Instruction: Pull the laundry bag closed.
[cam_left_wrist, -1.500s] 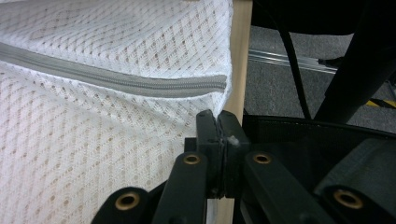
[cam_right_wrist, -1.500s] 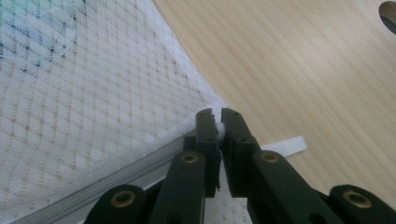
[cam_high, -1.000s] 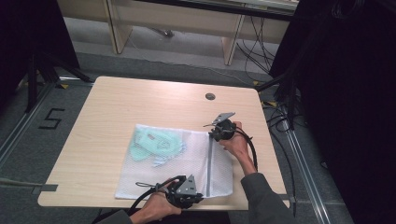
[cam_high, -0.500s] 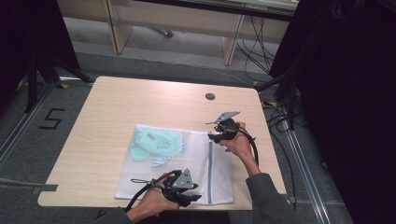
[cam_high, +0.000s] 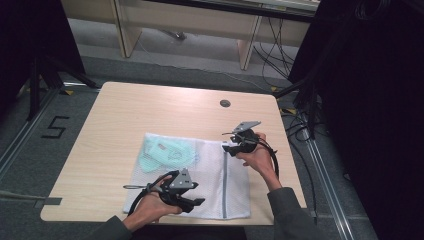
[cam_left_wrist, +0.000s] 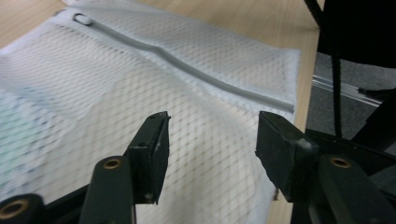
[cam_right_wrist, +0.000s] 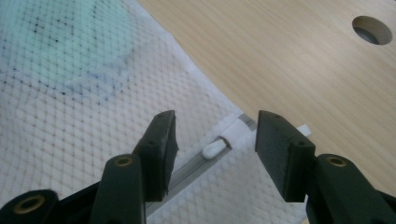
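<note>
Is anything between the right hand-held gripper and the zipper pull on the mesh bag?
Nothing visible. The right hand-held gripper has its jaws open just above the white zipper pull at the end of the mesh bag; its jaws have just been opening, with no cloth pinched between them.

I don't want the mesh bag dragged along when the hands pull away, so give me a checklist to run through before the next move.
1. Left gripper free of the mesh bag: ok. Its jaws have just been opening and stand apart above the mesh, nothing pinched.
2. Right gripper free of the zipper pull: ok. Its jaws have just been opening; the pull lies below the gap, untouched.
3. Zipper closed: cannot tell.
4. Green garment inside the bag: ok, seen through the mesh.
5. Bag flat on the table: ok.
</note>
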